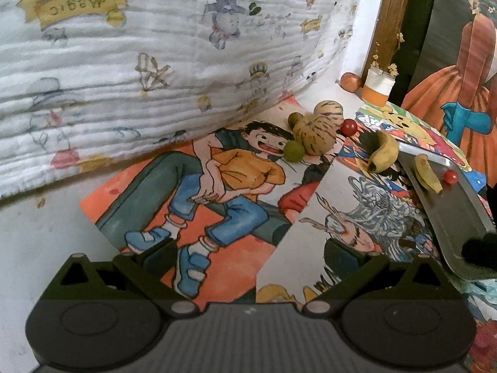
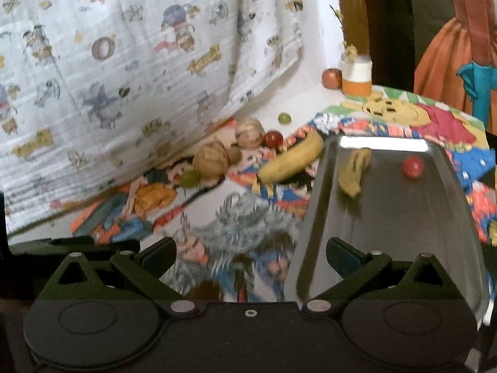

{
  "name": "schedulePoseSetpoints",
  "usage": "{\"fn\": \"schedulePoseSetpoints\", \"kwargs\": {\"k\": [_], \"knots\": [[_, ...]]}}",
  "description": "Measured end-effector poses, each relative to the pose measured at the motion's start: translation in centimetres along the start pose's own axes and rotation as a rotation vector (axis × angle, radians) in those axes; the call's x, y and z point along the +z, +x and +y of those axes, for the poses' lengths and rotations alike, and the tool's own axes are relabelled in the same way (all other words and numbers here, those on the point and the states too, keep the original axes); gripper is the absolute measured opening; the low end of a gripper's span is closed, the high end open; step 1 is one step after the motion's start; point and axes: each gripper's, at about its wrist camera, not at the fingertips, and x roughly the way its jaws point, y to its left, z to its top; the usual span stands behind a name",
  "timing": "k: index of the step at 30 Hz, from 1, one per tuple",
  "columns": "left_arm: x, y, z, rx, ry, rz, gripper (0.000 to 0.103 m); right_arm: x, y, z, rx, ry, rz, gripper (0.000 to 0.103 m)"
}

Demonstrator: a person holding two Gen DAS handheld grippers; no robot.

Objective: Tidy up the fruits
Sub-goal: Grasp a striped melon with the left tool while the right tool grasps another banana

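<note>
1. Cartoon-print surface by a quilt (image 2: 124, 62); tray (image 2: 388, 233) holds a banana (image 2: 352, 174) and cherry (image 2: 412, 167).
2. Left gripper (image 1: 248, 255) and right gripper (image 2: 250, 248) both spread, empty.
3. Loose banana (image 2: 292, 161), melons (image 2: 211, 158), grapes (image 2: 189, 177): round fruit may roll if nudged.

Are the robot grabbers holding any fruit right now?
No. The left gripper and the right gripper both have open jaws with nothing between them.

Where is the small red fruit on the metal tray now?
Right wrist view: the red fruit lies near the metal tray's far end, right of the small banana.
</note>
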Motion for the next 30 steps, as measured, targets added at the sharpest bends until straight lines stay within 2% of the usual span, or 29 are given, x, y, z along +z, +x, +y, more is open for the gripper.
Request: {"fn": "schedulePoseSetpoints", "kwargs": {"k": [7, 11, 19, 30], "knots": [[1.7, 1.2, -0.2, 0.0, 0.053, -0.028, 0.103, 3.9, 1.9, -1.1, 0.031, -0.009, -0.009, 0.102], [2.8, 2.2, -0.5, -0.003, 0.101, -0.046, 0.103, 5.3, 3.7, -2.0, 0.048, 0.04, 0.01, 0.102], [5.3, 4.5, -1.8, -0.073, 0.169, -0.085, 0.103, 7.3, 8.6, -3.7, 0.082, 0.14, 0.051, 0.102], [8.9, 8.9, -4.0, -0.154, 0.216, -0.11, 0.102, 10.9, 14.2, -5.8, -0.025, 0.094, 0.054, 0.086]]}}
